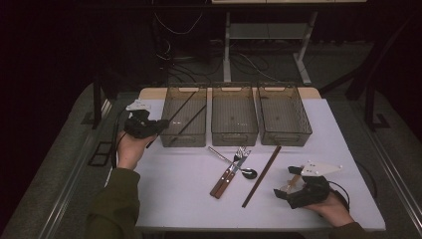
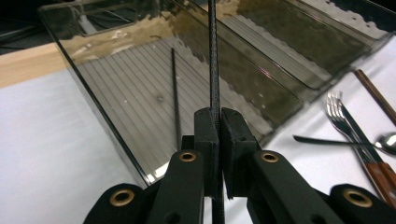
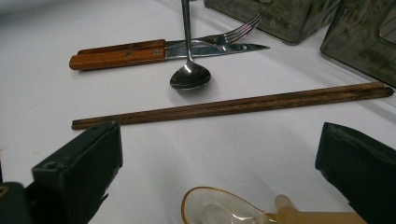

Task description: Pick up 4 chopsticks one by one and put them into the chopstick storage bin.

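Left gripper [image 2: 218, 122] jaws pinched tight on a thin black chopstick [image 2: 213, 56], held over the leftmost bin [image 1: 184, 115] where another black stick [image 2: 175, 93] already lies. Right gripper [image 3: 219, 163] spread wide, resting near the brown chopsticks [image 3: 233, 106], clear spoon [image 3: 219, 207] between its jaws.

Dim room, one bright white table [image 1: 189, 194] under the light.

The white tabletop is the brightest thing in the high view, with a strip of pale wood edge [image 1: 149, 92] at its far side. Around it the floor is grey carpet [image 1: 59, 169], with a metal rail [image 1: 74, 174] running along the left. Behind, everything falls to black: a dark backdrop [image 1: 59, 40], the pale legs of a desk frame [image 1: 227, 50] with a crossbar, and loose cables [image 1: 174, 55] tangled on the floor beneath it.
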{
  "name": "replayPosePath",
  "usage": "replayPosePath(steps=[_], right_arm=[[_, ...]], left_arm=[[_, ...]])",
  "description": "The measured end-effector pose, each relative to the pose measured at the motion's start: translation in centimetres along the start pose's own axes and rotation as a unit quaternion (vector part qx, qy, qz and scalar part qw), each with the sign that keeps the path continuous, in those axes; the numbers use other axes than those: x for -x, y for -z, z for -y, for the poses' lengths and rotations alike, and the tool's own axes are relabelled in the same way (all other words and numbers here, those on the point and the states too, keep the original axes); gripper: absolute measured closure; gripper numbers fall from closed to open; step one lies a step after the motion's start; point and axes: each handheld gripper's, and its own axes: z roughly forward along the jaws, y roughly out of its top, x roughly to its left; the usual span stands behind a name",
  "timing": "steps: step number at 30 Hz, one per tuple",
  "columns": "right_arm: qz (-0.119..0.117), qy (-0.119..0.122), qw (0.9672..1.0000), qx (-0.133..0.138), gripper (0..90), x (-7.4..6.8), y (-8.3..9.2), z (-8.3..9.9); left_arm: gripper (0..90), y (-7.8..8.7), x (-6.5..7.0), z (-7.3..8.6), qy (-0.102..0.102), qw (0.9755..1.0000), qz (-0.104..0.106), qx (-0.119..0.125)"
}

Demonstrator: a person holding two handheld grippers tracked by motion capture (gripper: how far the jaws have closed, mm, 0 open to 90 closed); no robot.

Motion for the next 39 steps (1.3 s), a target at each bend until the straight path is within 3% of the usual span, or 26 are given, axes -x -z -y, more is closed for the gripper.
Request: replayPosePath(steps=[20,26,31,39], right_arm=[[-0.001,0.001,1.0,0.001,0.9,0.0,0.0,0.0],[-0.002,0.002,1.0,0.002,0.9,0.0,0.1,0.0],[-0.004,0.003,1.0,0.003,0.9,-0.1,0.1,0.0],[-0.005,0.003,1.0,0.003,0.9,-0.1,0.1,0.0]], left_arm=[[85.1,-5.1,-0.9,-3.5,0.006,0.9995,-0.032,-0.004],[85.2,-6.8,-1.1,-3.4,0.003,0.999,-0.044,-0.003],[85.2,-7.9,-1.4,-2.9,0.011,0.9978,-0.06,-0.026],[85.0,-8.8,-1.5,-2.4,0.014,0.9961,-0.067,-0.054]])
